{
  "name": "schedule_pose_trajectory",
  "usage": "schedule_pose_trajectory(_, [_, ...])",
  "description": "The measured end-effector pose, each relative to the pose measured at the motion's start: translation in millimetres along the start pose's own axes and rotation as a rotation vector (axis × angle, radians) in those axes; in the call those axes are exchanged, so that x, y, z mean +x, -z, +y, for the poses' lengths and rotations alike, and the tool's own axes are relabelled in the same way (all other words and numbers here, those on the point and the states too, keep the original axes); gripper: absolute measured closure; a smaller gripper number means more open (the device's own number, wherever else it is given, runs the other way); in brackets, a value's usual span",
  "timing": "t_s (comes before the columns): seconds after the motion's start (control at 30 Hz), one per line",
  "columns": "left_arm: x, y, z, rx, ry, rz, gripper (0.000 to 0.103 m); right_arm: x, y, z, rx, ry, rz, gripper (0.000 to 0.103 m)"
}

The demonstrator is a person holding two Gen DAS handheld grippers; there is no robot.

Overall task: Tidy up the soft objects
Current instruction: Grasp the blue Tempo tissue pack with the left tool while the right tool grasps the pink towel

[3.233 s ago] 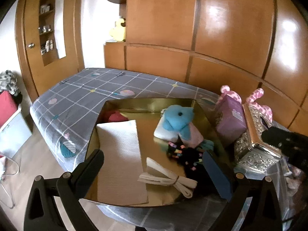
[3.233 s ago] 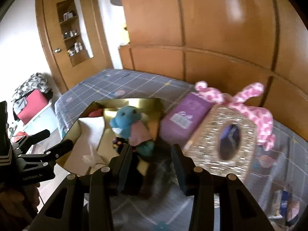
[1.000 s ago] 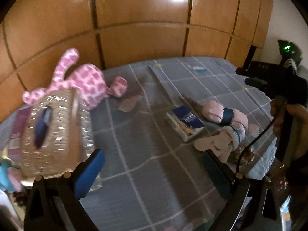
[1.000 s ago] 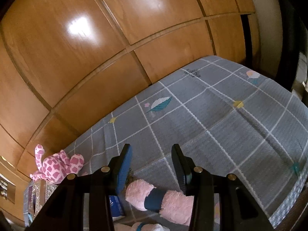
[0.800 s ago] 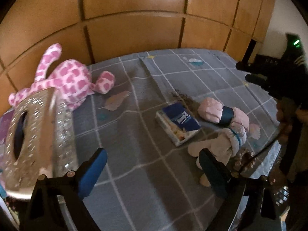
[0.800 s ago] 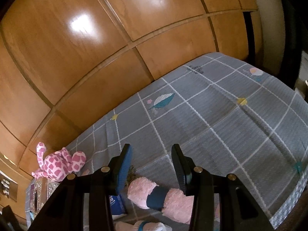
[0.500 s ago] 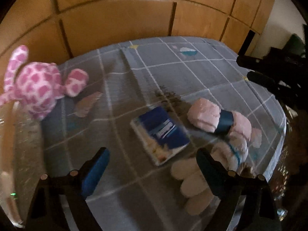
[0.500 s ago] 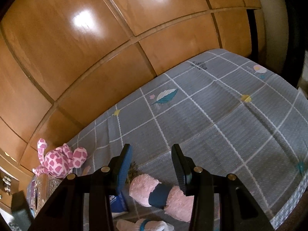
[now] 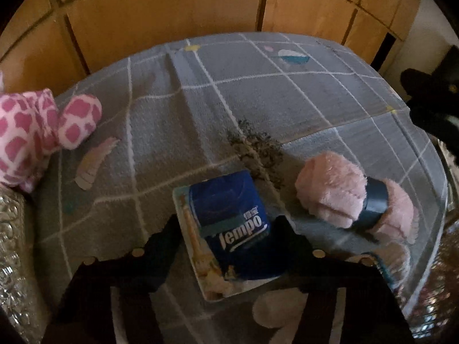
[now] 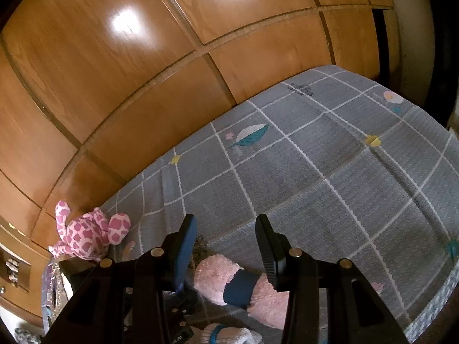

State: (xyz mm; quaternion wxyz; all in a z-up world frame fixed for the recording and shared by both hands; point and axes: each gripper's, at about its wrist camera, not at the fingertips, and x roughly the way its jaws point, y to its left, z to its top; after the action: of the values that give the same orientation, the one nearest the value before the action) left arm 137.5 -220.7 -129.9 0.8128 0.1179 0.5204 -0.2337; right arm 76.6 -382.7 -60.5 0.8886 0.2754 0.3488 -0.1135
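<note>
A blue Tempo tissue pack [image 9: 229,229] lies on the grey checked bedspread [image 9: 172,120]. My left gripper [image 9: 229,229] is open, one finger on each side of the pack, close above it. A fluffy pink roll with a dark blue band [image 9: 341,195] lies just right of the pack; it also shows in the right wrist view [image 10: 229,278]. A pale sock with a blue cuff [image 10: 229,334] lies in front of it. My right gripper [image 10: 226,246] is open and empty, held above the pink roll.
A pink spotted plush [image 9: 31,132] lies at the left by the wooden wall panels [image 10: 172,57]; it also shows in the right wrist view [image 10: 89,238]. A silver sequined box [image 9: 11,258] stands at the left edge. The bed's right edge [image 9: 436,200] drops off.
My left gripper has swung right from the gold tray and dropped toward the tissue pack, which now sits between its fingers. The right gripper has barely moved.
</note>
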Motion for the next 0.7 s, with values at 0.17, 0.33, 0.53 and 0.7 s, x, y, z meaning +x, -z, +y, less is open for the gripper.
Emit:
schedule_pose_trajectory(0.17, [-7.4, 5.6, 7.9, -0.005, 0.006, -0.031, 0.047, 8.5, 2.1, -1.2, -0.002, 0.026, 0.040, 0.060])
schedule_pose_trajectory(0.33, [-28.3, 14.2, 21.3, -0.015, 0.004, -0.075, 0.048, 33.0, 9.5, 1.9, -0.024, 0.008, 0.180, 0.060])
schedule_pose_trajectory(0.53, [-56.5, 24.9, 27.5, -0.010, -0.021, -0.131, 0.048, 53.8, 24.7, 16.2, -0.133, 0.034, 0.300, 0.060])
schedule_pose_trajectory(0.7, [-80.5, 32.2, 30.5, -0.004, -0.040, -0.179, 0.047, 56.2, 29.1, 16.6, -0.150, 0.048, 0.309, 0.059])
